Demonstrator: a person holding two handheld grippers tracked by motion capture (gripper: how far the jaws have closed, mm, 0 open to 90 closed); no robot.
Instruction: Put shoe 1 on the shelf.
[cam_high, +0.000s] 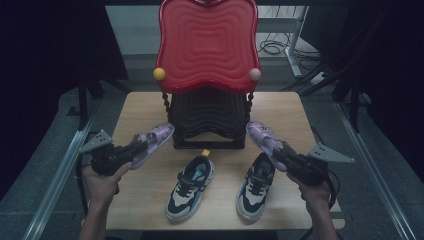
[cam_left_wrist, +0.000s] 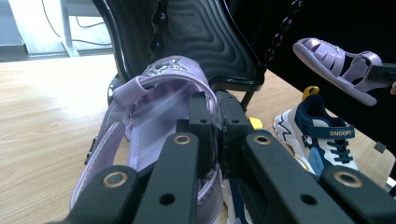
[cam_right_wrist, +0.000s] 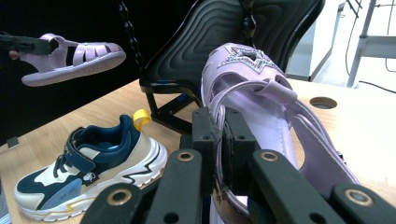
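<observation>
Two purple sandals are held off the table. My left gripper (cam_high: 136, 148) (cam_left_wrist: 217, 122) is shut on the side strap of the left sandal (cam_high: 155, 141) (cam_left_wrist: 154, 105), which hangs left of the rack. At the rack's right, my right gripper (cam_high: 281, 154) (cam_right_wrist: 219, 135) is shut on the right sandal (cam_high: 263, 136) (cam_right_wrist: 261, 91). Each gripper view also shows the other sandal (cam_left_wrist: 334, 63) (cam_right_wrist: 77, 58) in the air farther off. The rack has a red upper tray (cam_high: 207, 45) and a black lower shelf (cam_high: 210, 117) (cam_left_wrist: 205, 42) (cam_right_wrist: 219, 32).
Two navy and cream sneakers (cam_high: 191, 187) (cam_high: 256, 185) (cam_left_wrist: 322, 135) (cam_right_wrist: 93, 163) stand on the wooden table (cam_high: 140, 110) in front of the rack. A round hole (cam_right_wrist: 323, 102) sits in the tabletop. Cables (cam_high: 272, 47) lie on the floor behind.
</observation>
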